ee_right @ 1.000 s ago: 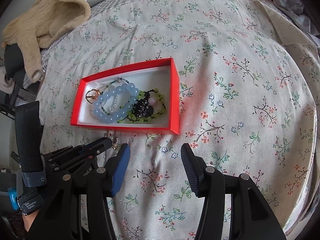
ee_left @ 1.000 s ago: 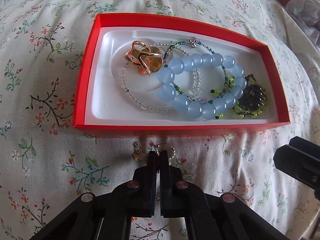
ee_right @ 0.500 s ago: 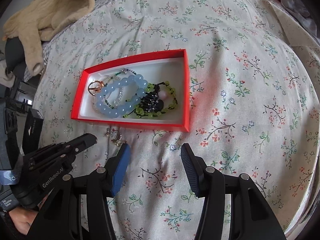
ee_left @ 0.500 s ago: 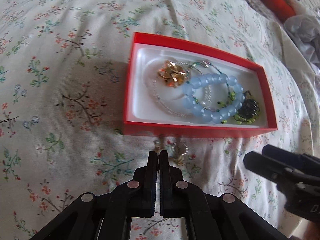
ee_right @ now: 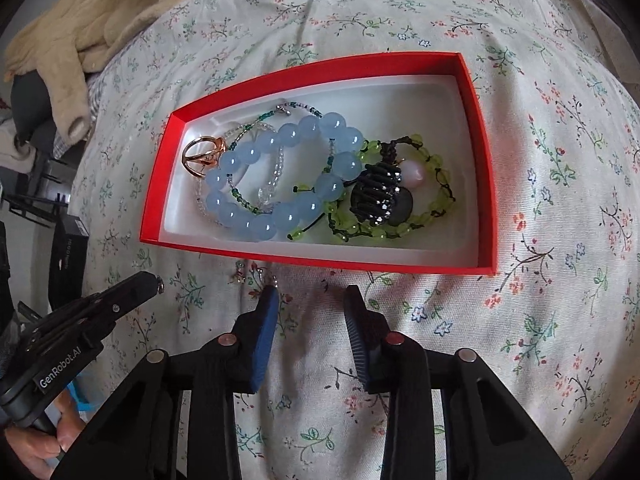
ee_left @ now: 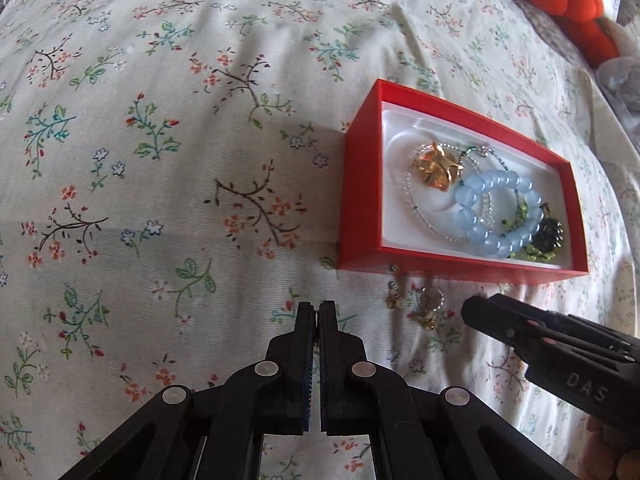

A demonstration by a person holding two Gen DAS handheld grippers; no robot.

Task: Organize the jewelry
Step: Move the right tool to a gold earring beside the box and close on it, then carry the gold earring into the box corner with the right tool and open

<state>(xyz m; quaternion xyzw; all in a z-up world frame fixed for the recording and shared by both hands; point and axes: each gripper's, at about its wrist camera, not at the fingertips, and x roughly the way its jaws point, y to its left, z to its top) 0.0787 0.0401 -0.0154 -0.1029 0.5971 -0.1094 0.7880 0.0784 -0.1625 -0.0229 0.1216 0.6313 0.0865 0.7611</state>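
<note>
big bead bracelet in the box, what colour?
Pale translucent blue bead bracelet; clearest in the right wrist view.

Small earrings (ee_left: 416, 304) beside the red box's (ee_left: 362, 184) near wall are too tiny to make out; the right gripper's (ee_right: 310, 298) left fingertip covers part of one. A beige garment (ee_right: 76, 32) runs off frame.

Open red box (ee_right: 482, 160) holds beaded bracelets (ee_right: 276, 176); small earrings (ee_left: 428, 306) lie just outside.

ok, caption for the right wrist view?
Right claw, closing, over small earrings lying on floral bedding just outside the red jewelry box.
</note>
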